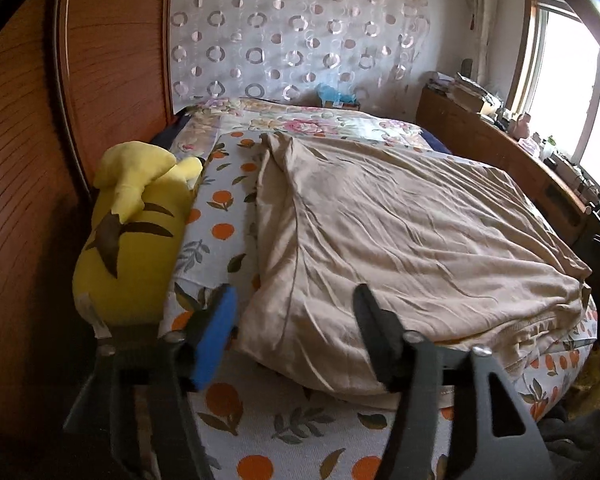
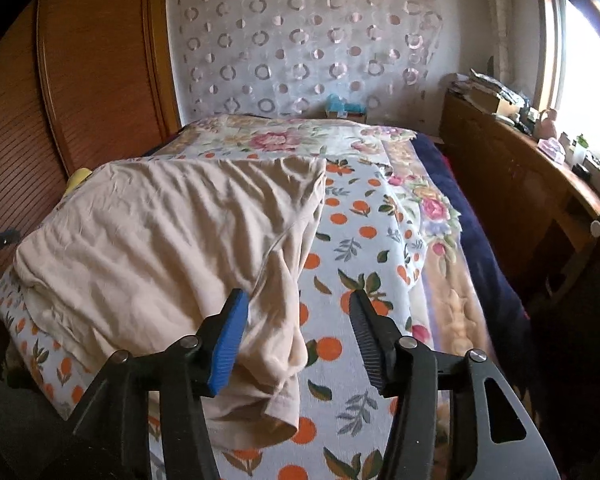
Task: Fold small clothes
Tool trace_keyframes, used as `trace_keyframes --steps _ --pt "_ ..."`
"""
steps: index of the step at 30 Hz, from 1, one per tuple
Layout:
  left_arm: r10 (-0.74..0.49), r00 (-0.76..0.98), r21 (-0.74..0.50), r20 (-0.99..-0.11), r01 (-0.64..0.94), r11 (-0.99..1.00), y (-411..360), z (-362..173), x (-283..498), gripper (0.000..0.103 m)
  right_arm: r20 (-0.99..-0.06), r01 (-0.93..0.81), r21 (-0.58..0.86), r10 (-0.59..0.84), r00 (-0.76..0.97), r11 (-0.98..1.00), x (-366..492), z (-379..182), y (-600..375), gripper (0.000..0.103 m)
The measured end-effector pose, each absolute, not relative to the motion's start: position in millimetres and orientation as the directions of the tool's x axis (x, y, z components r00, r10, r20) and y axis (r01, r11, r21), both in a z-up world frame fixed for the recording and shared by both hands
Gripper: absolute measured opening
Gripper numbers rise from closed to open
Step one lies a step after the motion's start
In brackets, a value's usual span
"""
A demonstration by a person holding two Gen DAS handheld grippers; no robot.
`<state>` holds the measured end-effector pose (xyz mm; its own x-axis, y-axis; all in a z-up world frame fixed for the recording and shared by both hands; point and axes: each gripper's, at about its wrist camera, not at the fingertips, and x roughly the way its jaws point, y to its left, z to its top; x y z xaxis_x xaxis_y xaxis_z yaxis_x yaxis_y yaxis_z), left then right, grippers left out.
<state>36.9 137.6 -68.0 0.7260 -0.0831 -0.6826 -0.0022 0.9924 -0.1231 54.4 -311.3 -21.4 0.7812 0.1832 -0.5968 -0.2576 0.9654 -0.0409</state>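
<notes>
Now the left gripper (image 1: 292, 328) is seen with its jaws spread apart, released, hovering over the near left corner of the beige garment (image 1: 400, 232). Nothing is clamped: the blue pad (image 1: 216, 336) sits just off the cloth's left edge, above the orange-print bedsheet (image 1: 228, 404), while the black finger (image 1: 374, 332) lies over the fabric; whether it actually touches cannot be told.

Across on the other side, the right gripper (image 2: 296, 336) is likewise held open, and the garment's near right corner (image 2: 276, 364) is framed between the two fingers without being pinched. Contact between the blue pad (image 2: 228, 344) and the cloth is hard to judge.

The beige garment (image 2: 172, 232) is spread, wrinkled, across the near end of the bed, reaching its front edge. A yellow plush toy (image 1: 132, 232) is lodged at the bed's left edge against the wooden wardrobe (image 1: 60, 140); from the right wrist only a sliver of it is caught. The garment's shape is not readable, and its near hem is partly masked by both grippers' frames. Items on the wooden sideboard (image 2: 512, 184) by the bright window are too washed out to name.
</notes>
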Motion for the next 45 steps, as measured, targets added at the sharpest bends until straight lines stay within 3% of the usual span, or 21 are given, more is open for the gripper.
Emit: trace_keyframes --steps 5,16,29,34,42,44,45 --pt "-0.068 0.717 -0.113 -0.694 -0.015 0.994 135.0 -76.4 35.9 0.066 -0.583 -0.291 -0.030 0.220 0.782 0.956 56.4 -31.1 -295.7 0.056" --pt "-0.043 0.698 -0.092 -0.715 -0.034 0.995 136.9 -85.2 35.3 0.066 -0.654 -0.424 0.010 0.326 0.682 0.906 95.9 -80.5 -242.4 0.056" --pt "-0.034 0.681 -0.092 -0.732 -0.049 0.994 145.7 -93.1 27.7 0.067 -0.713 -0.480 -0.061 0.299 0.634 0.875 136.8 -102.3 -208.9 0.057" --pt "-0.045 0.680 -0.109 -0.732 -0.053 0.993 150.0 -92.5 22.1 0.067 -0.714 -0.506 -0.064 0.315 0.626 0.860 136.4 -104.5 -203.5 0.068" --pt "-0.068 0.679 -0.120 -0.731 -0.030 0.992 143.9 -96.0 25.7 0.066 -0.710 -0.505 -0.066 0.315 0.630 0.861 132.1 -105.3 -203.2 0.070" --pt "-0.083 0.673 -0.120 -0.735 -0.009 0.993 139.1 -98.1 28.6 0.055 -0.709 -0.504 -0.065 0.316 0.630 0.861 131.2 -104.7 -204.7 0.070" --pt "-0.082 0.668 -0.115 -0.740 -0.005 0.993 137.0 -99.2 30.2 0.053 -0.709 -0.504 -0.064 0.316 0.630 0.861 130.5 -104.6 -205.2 0.070"
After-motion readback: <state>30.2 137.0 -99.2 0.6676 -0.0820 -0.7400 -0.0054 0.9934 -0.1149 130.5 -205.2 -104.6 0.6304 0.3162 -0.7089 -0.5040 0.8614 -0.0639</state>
